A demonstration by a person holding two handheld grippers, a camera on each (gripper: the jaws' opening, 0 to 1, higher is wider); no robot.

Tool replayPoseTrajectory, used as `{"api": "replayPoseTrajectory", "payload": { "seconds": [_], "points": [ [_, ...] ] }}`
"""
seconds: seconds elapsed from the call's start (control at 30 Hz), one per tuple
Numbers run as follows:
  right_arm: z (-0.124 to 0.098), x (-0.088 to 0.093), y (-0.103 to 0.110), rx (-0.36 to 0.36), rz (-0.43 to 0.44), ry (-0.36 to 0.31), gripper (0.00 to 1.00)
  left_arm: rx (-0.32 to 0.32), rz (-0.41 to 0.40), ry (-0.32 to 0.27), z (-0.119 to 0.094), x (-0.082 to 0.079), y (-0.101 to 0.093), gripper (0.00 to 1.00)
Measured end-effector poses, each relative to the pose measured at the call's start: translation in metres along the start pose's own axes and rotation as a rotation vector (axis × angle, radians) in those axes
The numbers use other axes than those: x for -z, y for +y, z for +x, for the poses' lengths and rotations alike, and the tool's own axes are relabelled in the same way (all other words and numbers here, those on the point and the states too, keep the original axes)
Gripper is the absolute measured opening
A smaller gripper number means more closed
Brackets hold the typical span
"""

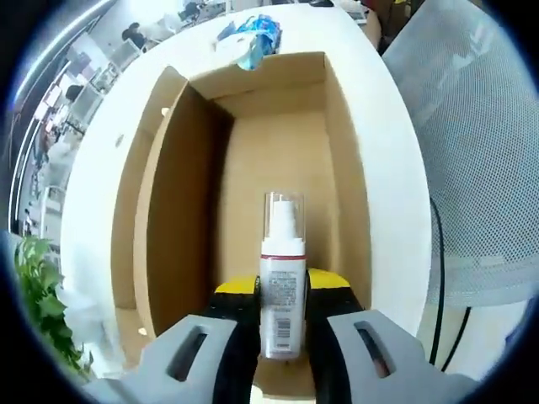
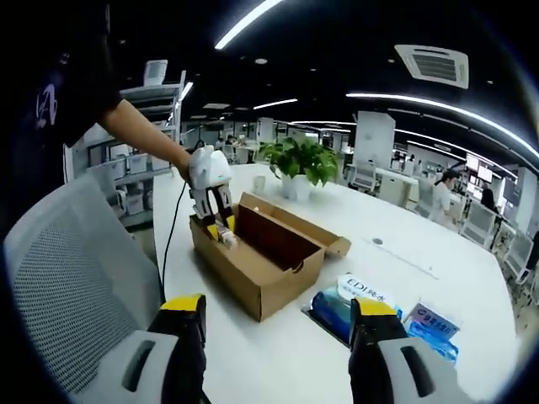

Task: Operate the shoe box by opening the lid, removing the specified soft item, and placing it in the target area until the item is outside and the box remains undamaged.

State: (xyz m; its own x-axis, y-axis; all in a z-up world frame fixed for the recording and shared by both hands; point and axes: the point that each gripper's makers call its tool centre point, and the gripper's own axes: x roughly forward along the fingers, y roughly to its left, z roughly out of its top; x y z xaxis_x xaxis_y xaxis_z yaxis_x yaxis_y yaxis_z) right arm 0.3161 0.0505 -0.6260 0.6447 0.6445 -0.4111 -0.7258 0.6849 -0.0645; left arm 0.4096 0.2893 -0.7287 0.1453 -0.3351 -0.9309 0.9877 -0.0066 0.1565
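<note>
The open brown shoe box (image 1: 189,210) lies under me in the left gripper view, its lid flap (image 1: 135,202) folded out to the left. My left gripper (image 1: 284,288) is shut on a white pump bottle (image 1: 282,252) with a clear cap, held upright over the box's near end. In the right gripper view the same box (image 2: 269,273) sits on the white table, and a person's hand holds the left gripper (image 2: 215,202) down at the box's left end. My right gripper (image 2: 278,316) is open, apart from the box, with nothing between its fingers.
Blue and white soft packs (image 2: 358,301) lie on the table (image 2: 421,252) right of the box, and show beyond its far end as packs (image 1: 253,38). A grey mesh chair (image 2: 67,278) stands by the table edge. A potted plant (image 2: 299,160) stands behind the box.
</note>
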Motion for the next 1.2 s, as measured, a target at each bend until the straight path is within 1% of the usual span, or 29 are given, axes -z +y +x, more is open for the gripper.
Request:
{"api": "replayPoseTrajectory", "payload": {
  "seconds": [0.13, 0.3, 0.37, 0.47, 0.67, 0.87, 0.9, 1.03, 1.2],
  "points": [
    [0.002, -0.006, 0.006, -0.04, -0.052, -0.008, 0.63, -0.005, 0.006, -0.031, -0.01, -0.009, -0.002, 0.17],
    [0.005, -0.016, 0.012, -0.068, -0.091, -0.022, 0.58, -0.023, -0.003, -0.085, -0.025, -0.026, -0.004, 0.17],
    [0.007, -0.021, 0.016, -0.081, -0.116, -0.033, 0.55, -0.014, -0.009, -0.109, -0.03, -0.033, -0.007, 0.17],
    [0.012, -0.026, 0.02, -0.098, -0.13, -0.044, 0.51, -0.014, -0.005, -0.131, -0.037, -0.041, -0.01, 0.17],
    [0.025, -0.037, 0.029, -0.149, -0.16, -0.058, 0.46, -0.007, -0.009, -0.17, -0.05, -0.053, -0.015, 0.17],
    [0.037, -0.054, 0.038, -0.192, -0.18, -0.078, 0.42, 0.004, -0.015, -0.238, -0.065, -0.072, -0.022, 0.17],
    [0.039, -0.057, 0.042, -0.21, -0.192, -0.08, 0.42, 0.005, -0.013, -0.243, -0.066, -0.074, -0.023, 0.17],
    [0.049, -0.062, 0.05, -0.246, -0.223, -0.075, 0.41, 0.015, -0.008, -0.27, -0.071, -0.083, -0.029, 0.17],
    [0.058, -0.066, 0.06, -0.284, -0.258, -0.065, 0.35, 0.034, -0.008, -0.302, -0.074, -0.093, -0.037, 0.17]
  ]
}}
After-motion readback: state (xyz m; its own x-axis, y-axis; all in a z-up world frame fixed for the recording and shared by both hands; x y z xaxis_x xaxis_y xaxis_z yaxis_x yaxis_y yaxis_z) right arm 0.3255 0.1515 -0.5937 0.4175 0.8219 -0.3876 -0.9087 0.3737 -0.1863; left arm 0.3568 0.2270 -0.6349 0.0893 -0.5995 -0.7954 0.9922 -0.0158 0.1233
